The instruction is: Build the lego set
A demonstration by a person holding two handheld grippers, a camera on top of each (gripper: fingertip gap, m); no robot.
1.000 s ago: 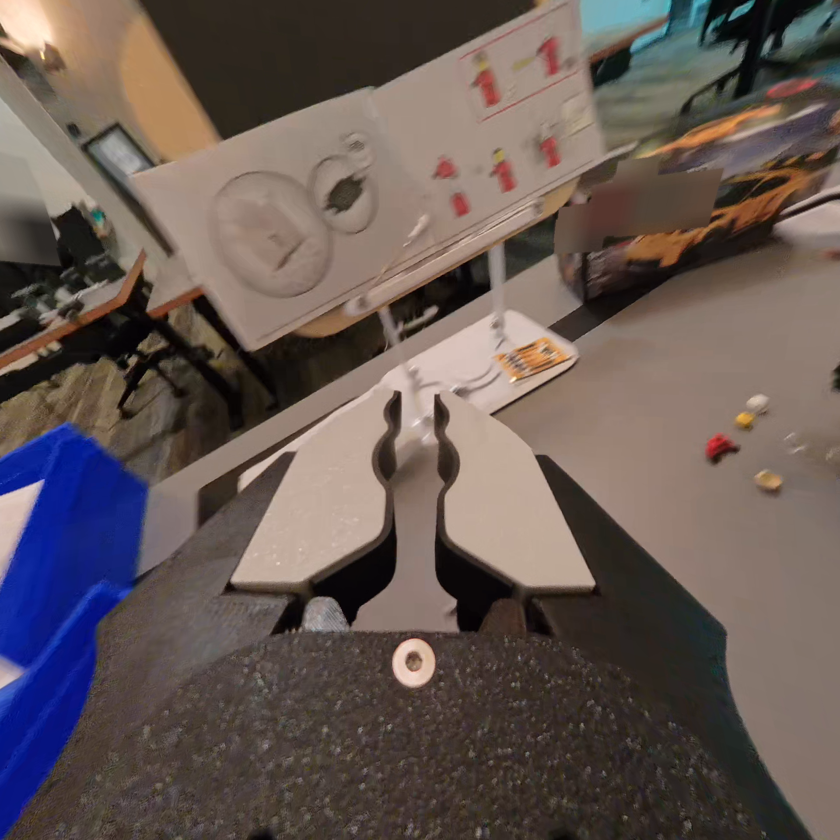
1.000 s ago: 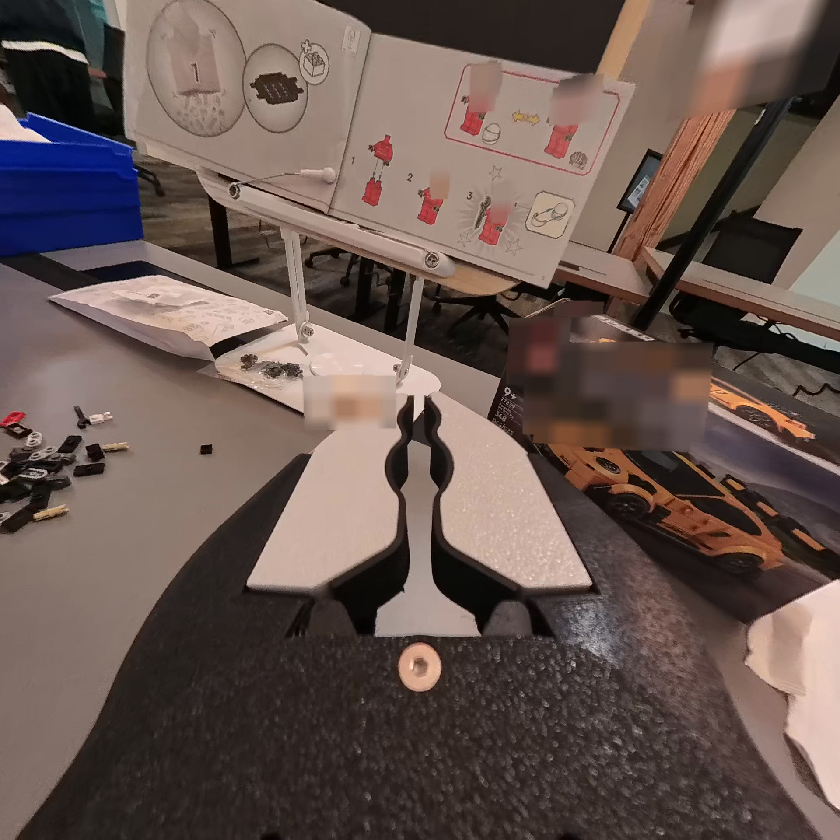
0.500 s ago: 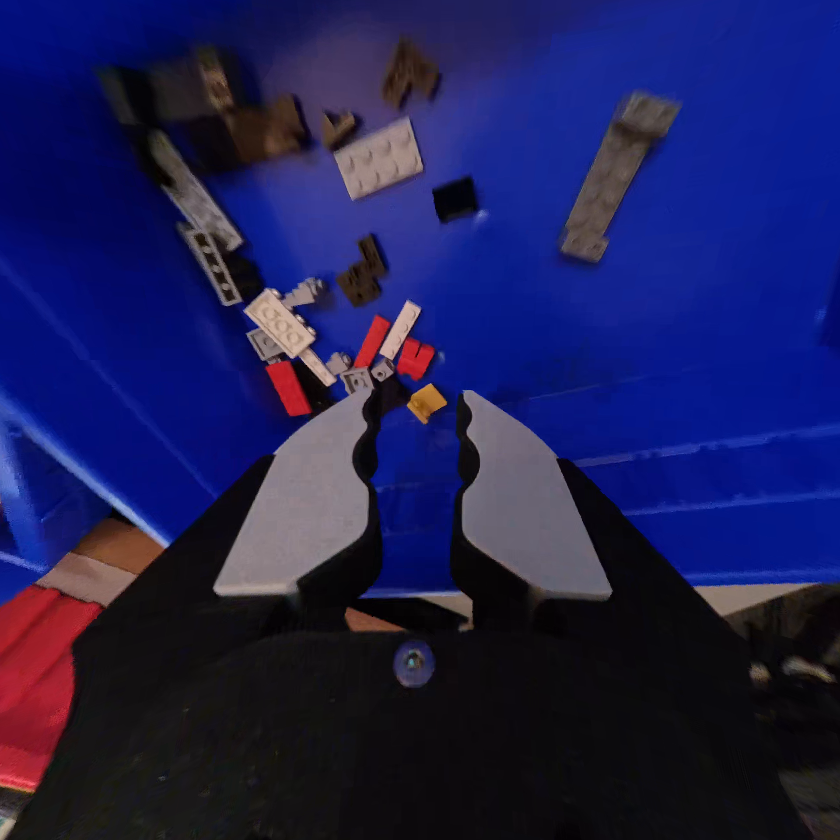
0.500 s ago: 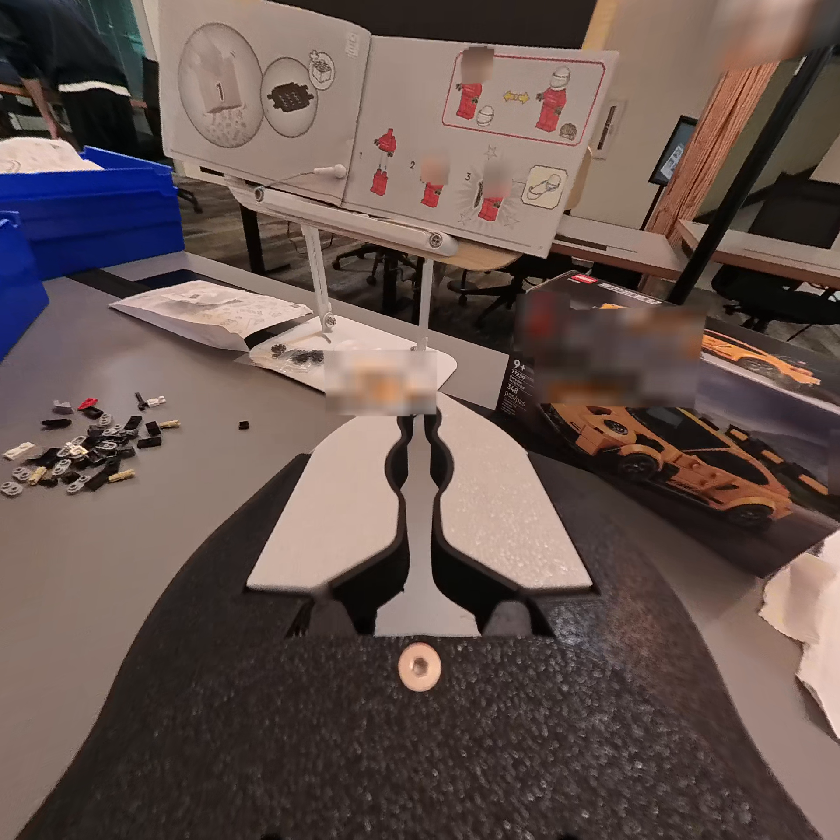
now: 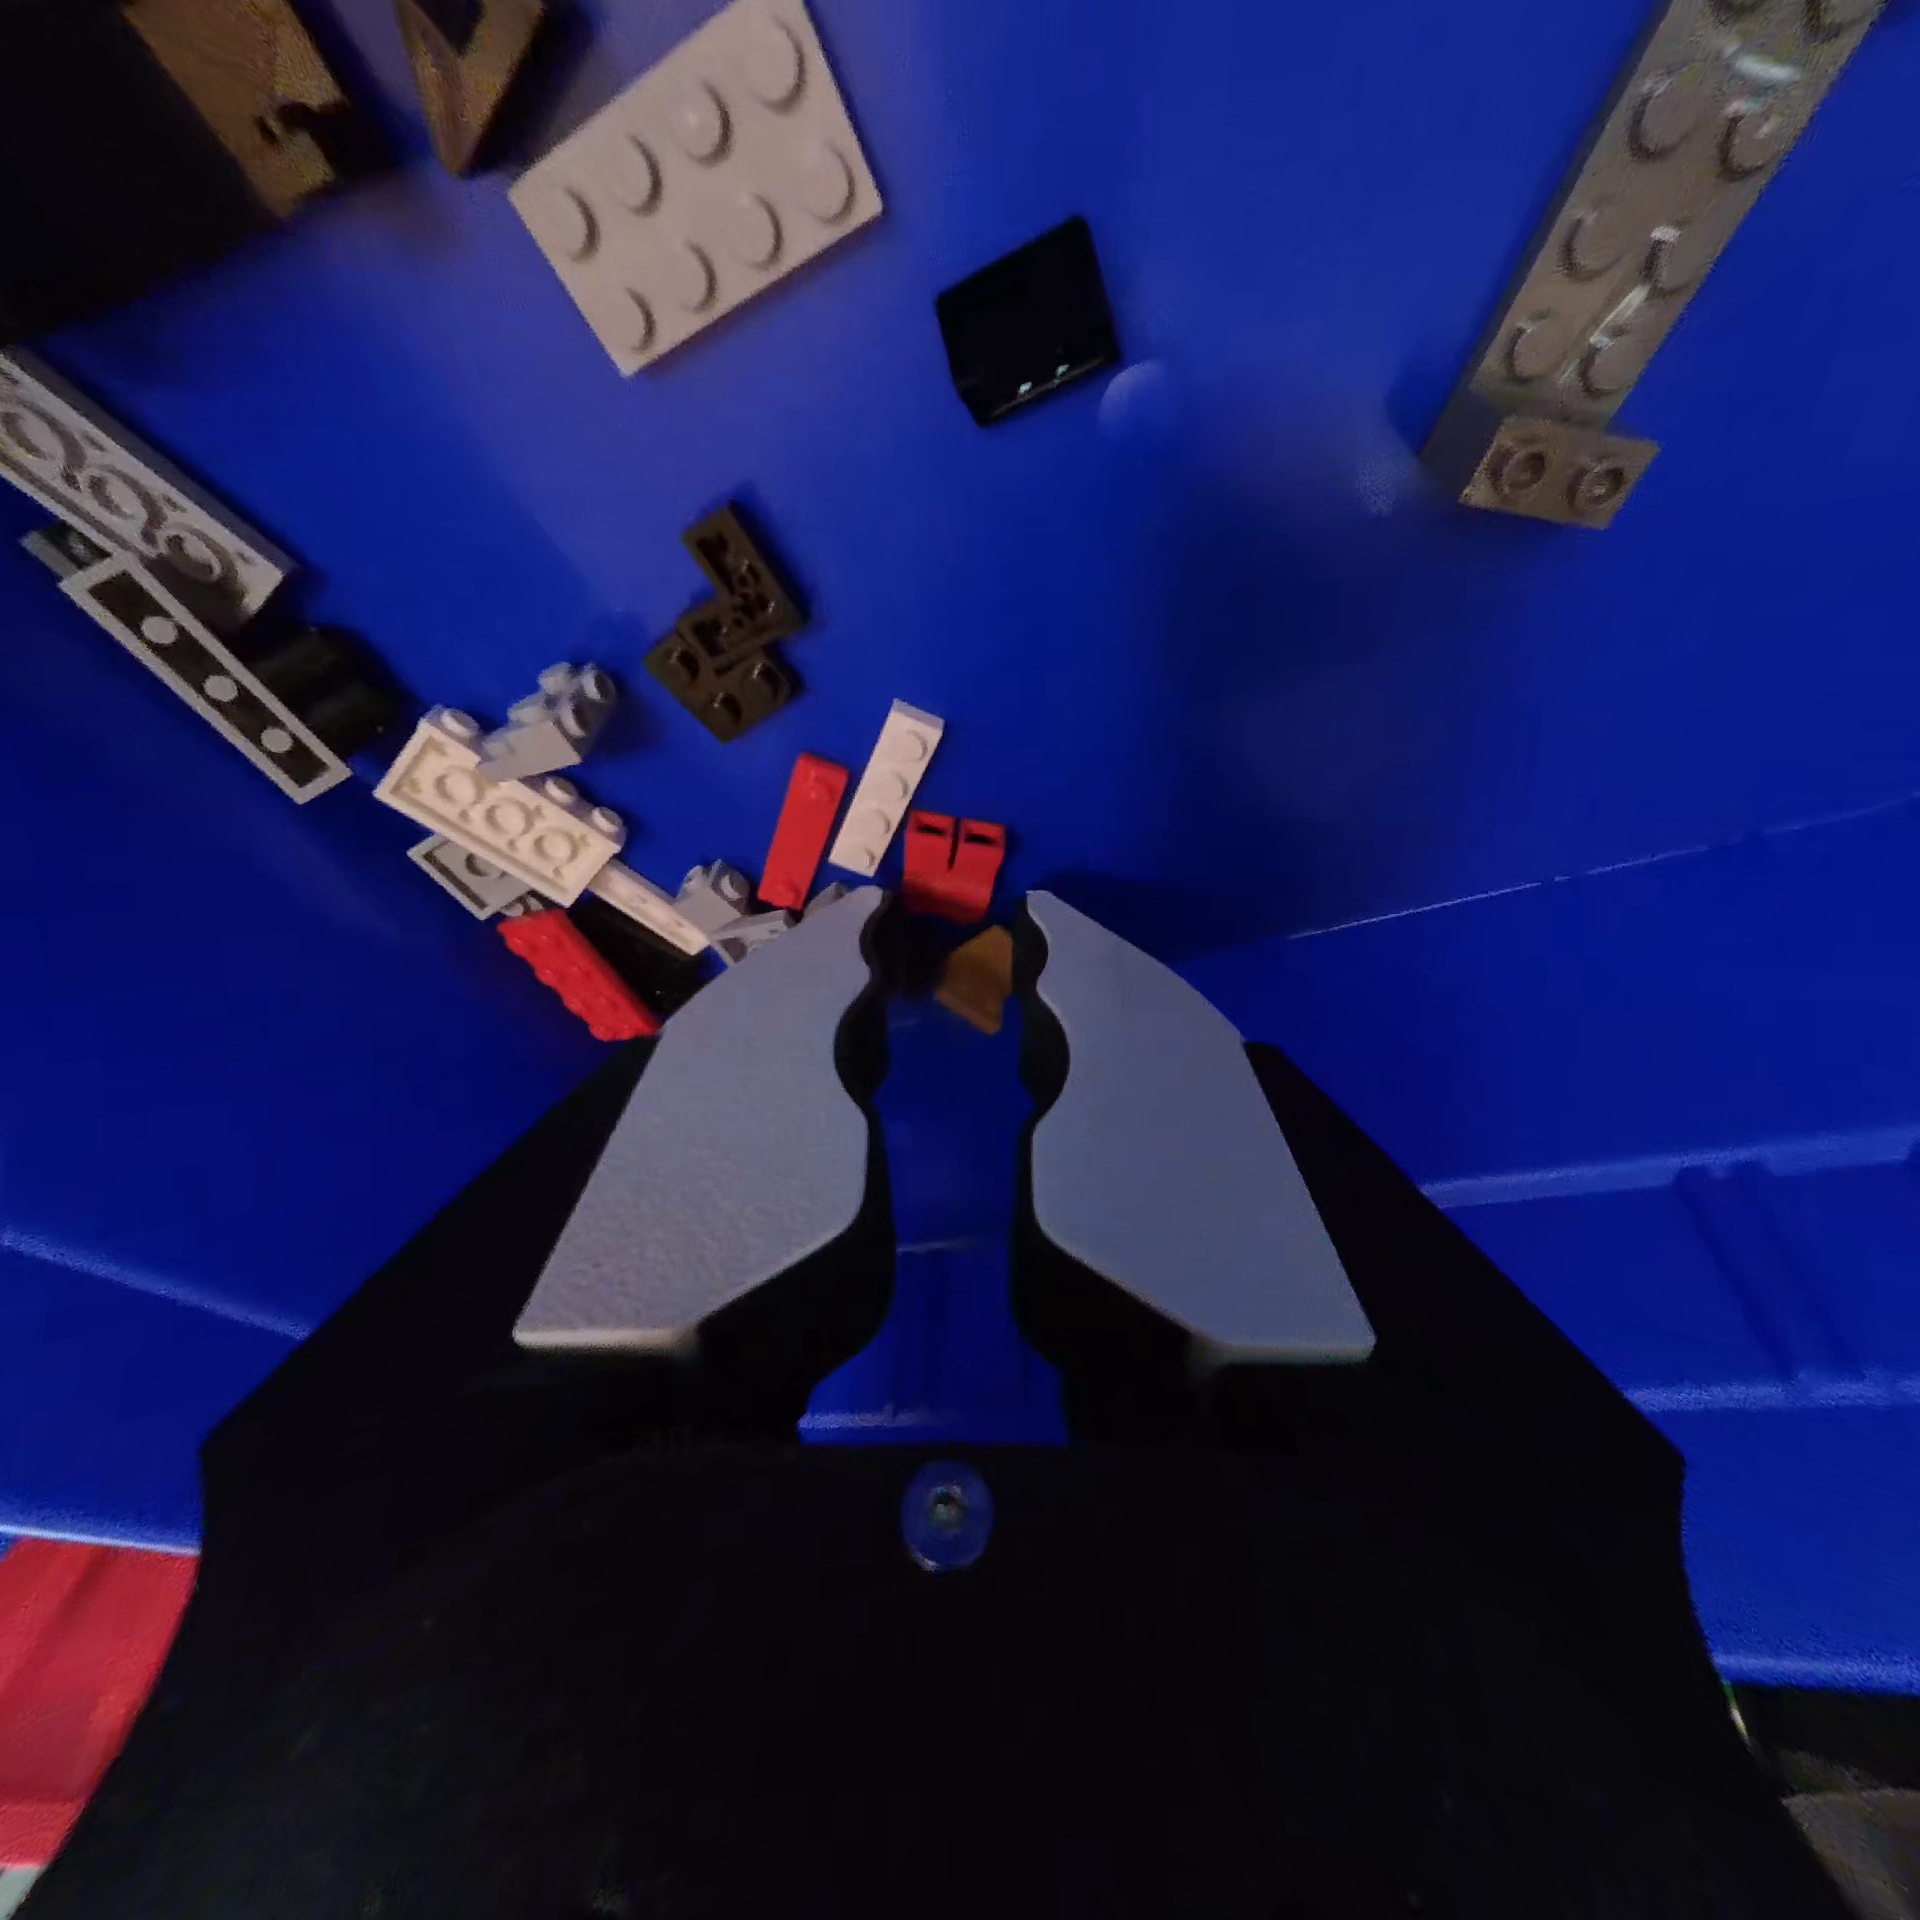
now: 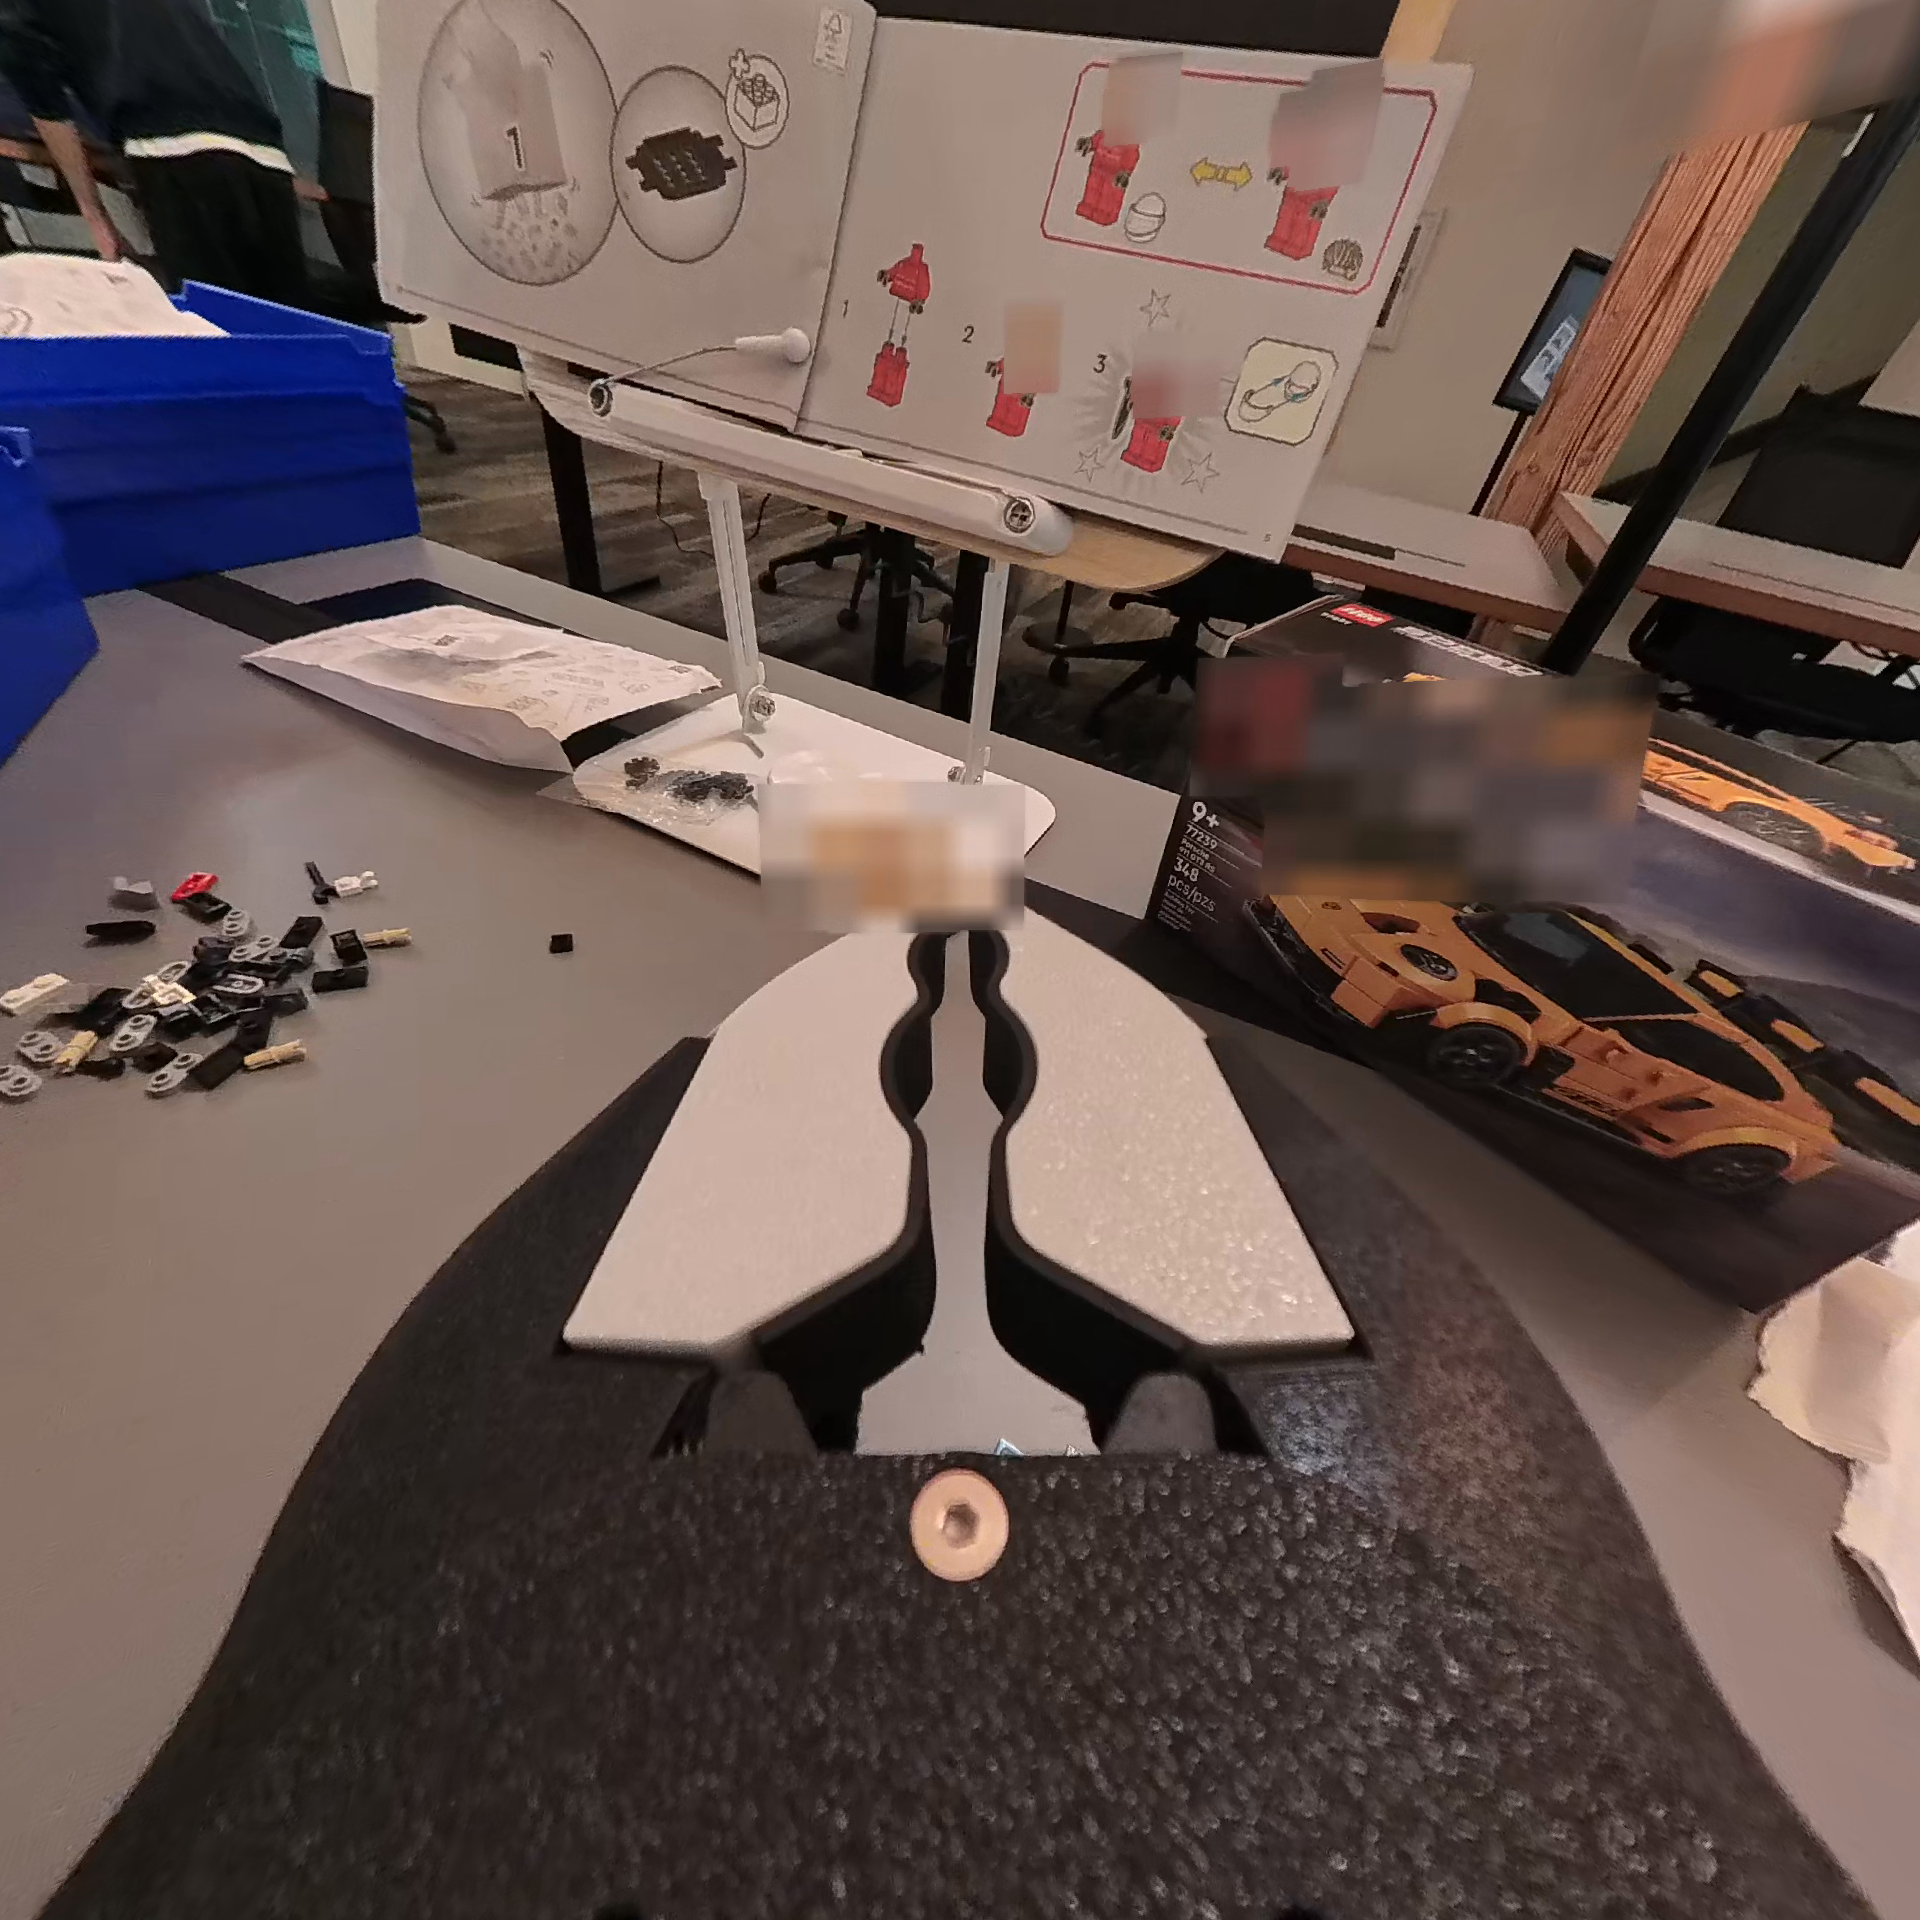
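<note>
My left gripper [image 5: 954, 914] is open and reaches down into a blue bin [image 5: 1351, 727] of loose lego pieces. A small orange piece [image 5: 977, 977] lies between its fingertips; whether they touch it is unclear. A red piece [image 5: 951, 862], a white plate [image 5: 888, 800] and a red plate [image 5: 800, 831] lie just beyond the tips. My right gripper [image 6: 956, 940] is shut and empty, held above the grey table [image 6: 416, 1195]. It faces the open instruction booklet [image 6: 831, 229] on a white stand [image 6: 831, 478].
The bin also holds a grey studded plate [image 5: 696, 177], a black tile [image 5: 1029, 322] and a long grey plate [image 5: 1621, 239]. On the table are a pile of small pieces [image 6: 197, 987], a paper bag [image 6: 478, 675], the set's box [image 6: 1558, 987], blue bins [image 6: 208, 436] and white paper [image 6: 1849, 1382].
My left gripper swung from the table into the blue bin, opened, and came down so the orange piece lies between its fingers. My right gripper drew back slightly and stayed shut.
</note>
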